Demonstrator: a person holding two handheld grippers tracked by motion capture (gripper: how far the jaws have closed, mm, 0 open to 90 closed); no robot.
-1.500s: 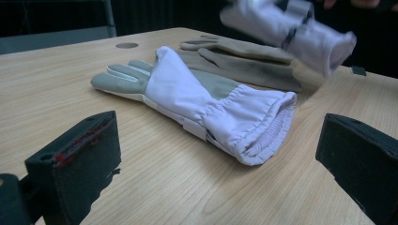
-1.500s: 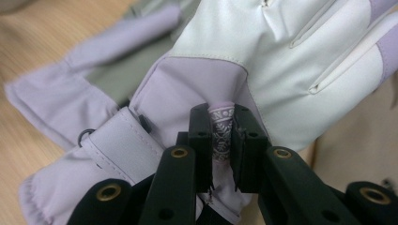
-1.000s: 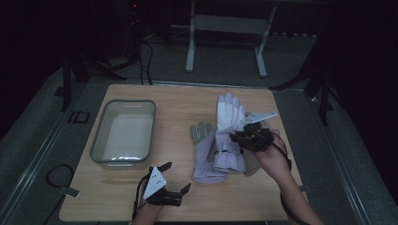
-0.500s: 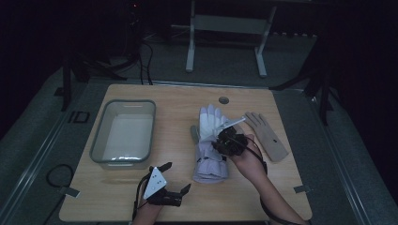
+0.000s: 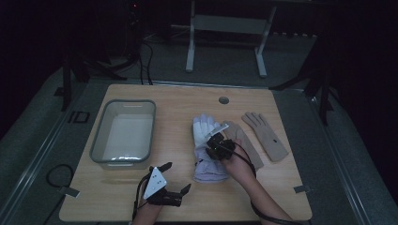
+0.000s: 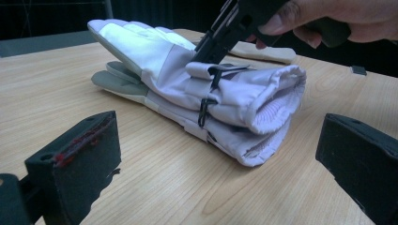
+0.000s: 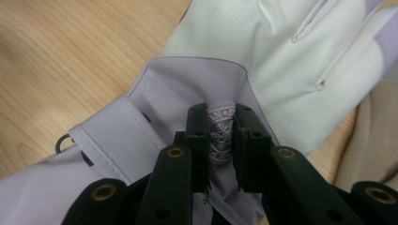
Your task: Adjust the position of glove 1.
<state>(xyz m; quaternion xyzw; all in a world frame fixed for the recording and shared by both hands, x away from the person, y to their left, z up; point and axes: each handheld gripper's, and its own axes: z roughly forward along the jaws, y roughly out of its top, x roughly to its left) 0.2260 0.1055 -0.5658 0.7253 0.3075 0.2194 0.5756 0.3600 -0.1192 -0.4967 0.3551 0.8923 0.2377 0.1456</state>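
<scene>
Down onto the white-and-lilac fabric work glove [image 5: 206, 152] came the right hand-held gripper [image 7: 220, 140], jaws pinching its wrist tab; next, lift it. Left hand-held gripper [image 5: 174, 183] gapes empty.

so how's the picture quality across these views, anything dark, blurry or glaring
High view: dim overall, surroundings nearly black, small glints on the clear bin. Left gripper view: bright and even, the lavender gloves sharp, its own open tongs soft and close at the bottom. Right gripper view: well lit, the fold of glove fabric pinched in the right tongs sharp, far wood slightly blurred.
</scene>
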